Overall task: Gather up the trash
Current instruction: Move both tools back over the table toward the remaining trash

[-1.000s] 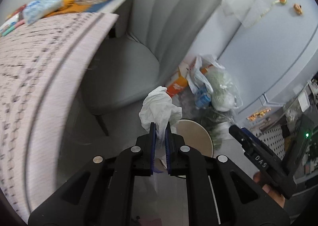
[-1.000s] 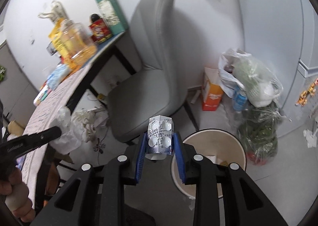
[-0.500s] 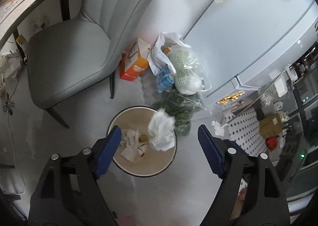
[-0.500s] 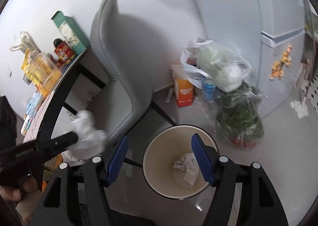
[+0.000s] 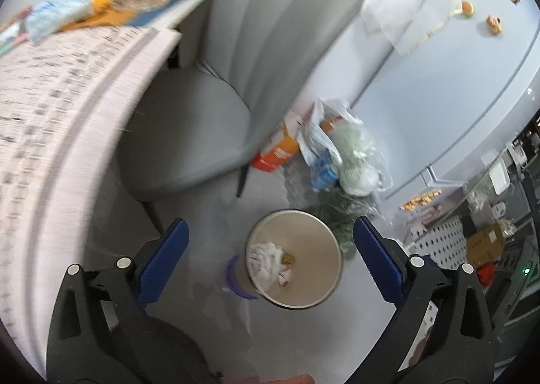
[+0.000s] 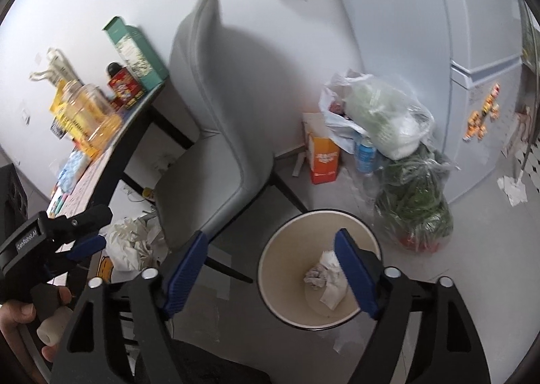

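Note:
A round beige trash bin (image 5: 332, 249) (image 6: 283, 262) stands on the floor beside the chair. Crumpled white tissue (image 5: 265, 257) (image 6: 332, 286) lies inside it, with a small grey wad (image 6: 313, 277) next to it. My left gripper (image 5: 269, 228) hangs above the bin's near side, its jaws opening wide with nothing between them. It also shows at the left edge of the right wrist view, left gripper (image 6: 96, 232), held in a hand. My right gripper (image 6: 270, 238) is over the bin's left rim; its jaws are opening and hold nothing.
A grey upholstered chair (image 5: 216, 107) (image 6: 216, 161) stands by a table with a patterned cloth (image 5: 50, 107), bottles and boxes (image 6: 135, 46). Plastic bags (image 6: 388, 117), an orange carton (image 6: 324, 157) and bagged greens (image 6: 418, 205) sit beside a white fridge (image 6: 438, 29). White bags (image 6: 130, 247) lie under the table.
The tissue left the left gripper and the blister pack left the right gripper as both sets of jaws spread. The tissue now lies in the bin. The left view swung back toward the table.

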{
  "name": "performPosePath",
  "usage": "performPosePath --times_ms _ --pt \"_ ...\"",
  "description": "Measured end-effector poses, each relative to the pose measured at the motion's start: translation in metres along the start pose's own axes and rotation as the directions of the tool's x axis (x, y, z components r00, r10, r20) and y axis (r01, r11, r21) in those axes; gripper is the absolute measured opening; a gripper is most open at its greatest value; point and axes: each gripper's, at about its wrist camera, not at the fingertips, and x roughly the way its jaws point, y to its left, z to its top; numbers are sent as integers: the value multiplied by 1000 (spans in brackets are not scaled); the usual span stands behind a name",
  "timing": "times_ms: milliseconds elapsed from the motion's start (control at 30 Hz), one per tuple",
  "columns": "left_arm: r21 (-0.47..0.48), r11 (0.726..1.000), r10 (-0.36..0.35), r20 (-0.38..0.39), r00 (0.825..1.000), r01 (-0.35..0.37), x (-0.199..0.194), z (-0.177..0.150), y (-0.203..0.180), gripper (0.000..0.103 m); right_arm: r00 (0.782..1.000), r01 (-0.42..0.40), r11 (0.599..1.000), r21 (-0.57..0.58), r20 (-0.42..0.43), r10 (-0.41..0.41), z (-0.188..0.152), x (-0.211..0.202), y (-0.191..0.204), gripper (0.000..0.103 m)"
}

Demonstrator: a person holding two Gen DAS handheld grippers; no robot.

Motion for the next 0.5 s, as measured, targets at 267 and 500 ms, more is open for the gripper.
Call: performPosePath --times_ms 267,500 --pt "-67 997 40 118 992 -33 -75 5 56 97 999 -36 995 -97 24 39 0 -19 74 96" --pt "-119 992 75 216 974 -50 -145 3 105 97 995 -92 973 -212 17 97 -17 -40 154 96"
